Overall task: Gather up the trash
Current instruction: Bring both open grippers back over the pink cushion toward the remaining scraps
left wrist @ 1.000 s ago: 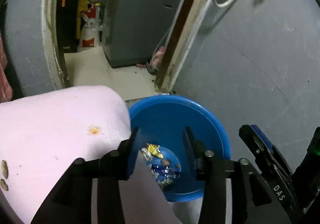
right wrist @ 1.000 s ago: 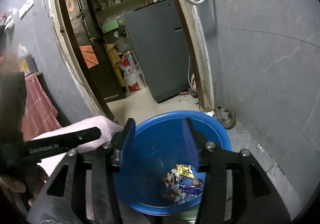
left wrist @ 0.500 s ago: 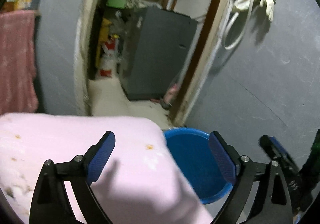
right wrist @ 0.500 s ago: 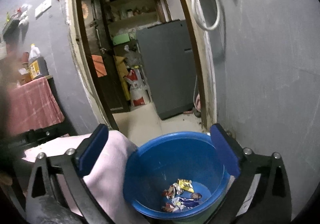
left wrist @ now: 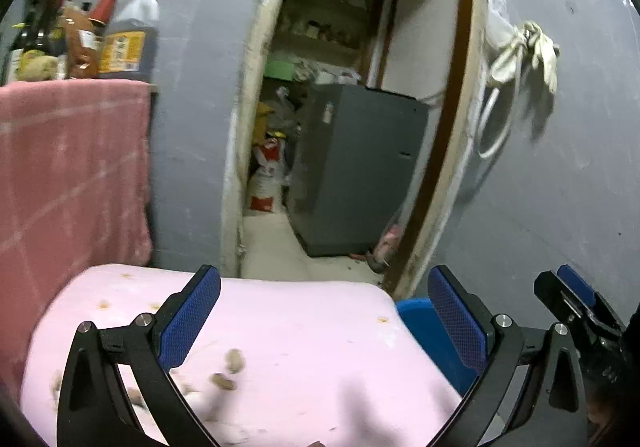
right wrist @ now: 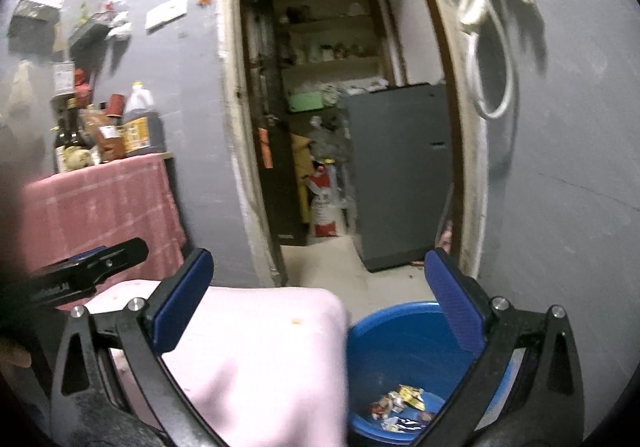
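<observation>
Right wrist view cuts off the blue basin (right wrist: 394, 331) behind the pink tabletop (right wrist: 260, 347); crumpled wrappers (right wrist: 400, 405) lie inside it. Both tools, left tool (left wrist: 324, 313) and right tool (right wrist: 320, 299), gape apart, empty. Blurred brown scraps (left wrist: 228, 371) dot the pink cover before a grey wall (left wrist: 192, 87).

I count one blue basin (right wrist: 394, 343) at my five o'clock, with a small heap of wrappers (right wrist: 400, 409) inside, too jumbled to number. One pink-covered surface (left wrist: 280, 343) at six carries roughly three brown scraps (left wrist: 226, 371). One grey cabinet (left wrist: 356, 167) sits at twelve. About five bottles (right wrist: 104, 127) cluster at ten, blurred.
</observation>
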Motion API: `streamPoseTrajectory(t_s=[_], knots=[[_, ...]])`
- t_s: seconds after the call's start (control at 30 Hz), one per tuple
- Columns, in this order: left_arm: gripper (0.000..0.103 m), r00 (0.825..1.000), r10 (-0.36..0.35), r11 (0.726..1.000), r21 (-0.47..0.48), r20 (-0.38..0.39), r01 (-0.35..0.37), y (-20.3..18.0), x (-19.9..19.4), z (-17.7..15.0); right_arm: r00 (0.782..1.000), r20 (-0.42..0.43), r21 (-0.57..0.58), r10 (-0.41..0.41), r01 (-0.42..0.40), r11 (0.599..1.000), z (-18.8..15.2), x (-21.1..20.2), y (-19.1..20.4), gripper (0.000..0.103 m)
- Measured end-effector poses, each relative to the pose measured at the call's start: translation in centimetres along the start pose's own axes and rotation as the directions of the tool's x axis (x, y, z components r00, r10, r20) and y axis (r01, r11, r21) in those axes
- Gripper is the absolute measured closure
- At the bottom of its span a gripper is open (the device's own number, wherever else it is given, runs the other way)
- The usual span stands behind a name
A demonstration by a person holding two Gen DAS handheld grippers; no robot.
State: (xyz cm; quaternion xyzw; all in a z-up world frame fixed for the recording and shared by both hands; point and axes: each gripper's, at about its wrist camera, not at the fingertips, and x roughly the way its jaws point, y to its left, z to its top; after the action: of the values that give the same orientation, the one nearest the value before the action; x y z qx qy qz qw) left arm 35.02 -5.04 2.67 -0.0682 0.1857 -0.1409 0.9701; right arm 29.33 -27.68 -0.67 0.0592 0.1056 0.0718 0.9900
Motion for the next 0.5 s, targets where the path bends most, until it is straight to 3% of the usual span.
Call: streamPoseTrajectory(t_s=[0.3, 0.5], knots=[[0.001, 0.993, 0.095, 0.995, -0.009, 0.066, -0.095, 4.7, -5.0, -0.2, 0.996, 0.017, -0.044, 0.085, -0.085, 0.995, 0.6, 0.0, 5.9, 0.000], [0.001, 0.989, 0.138, 0.990, -0.028, 0.059, -0.137, 7.6, -6.7, -1.3, 0.991, -0.013, -0.044, 0.133, -0.133, 0.990, 0.5, 1.2, 8.2, 0.000]])
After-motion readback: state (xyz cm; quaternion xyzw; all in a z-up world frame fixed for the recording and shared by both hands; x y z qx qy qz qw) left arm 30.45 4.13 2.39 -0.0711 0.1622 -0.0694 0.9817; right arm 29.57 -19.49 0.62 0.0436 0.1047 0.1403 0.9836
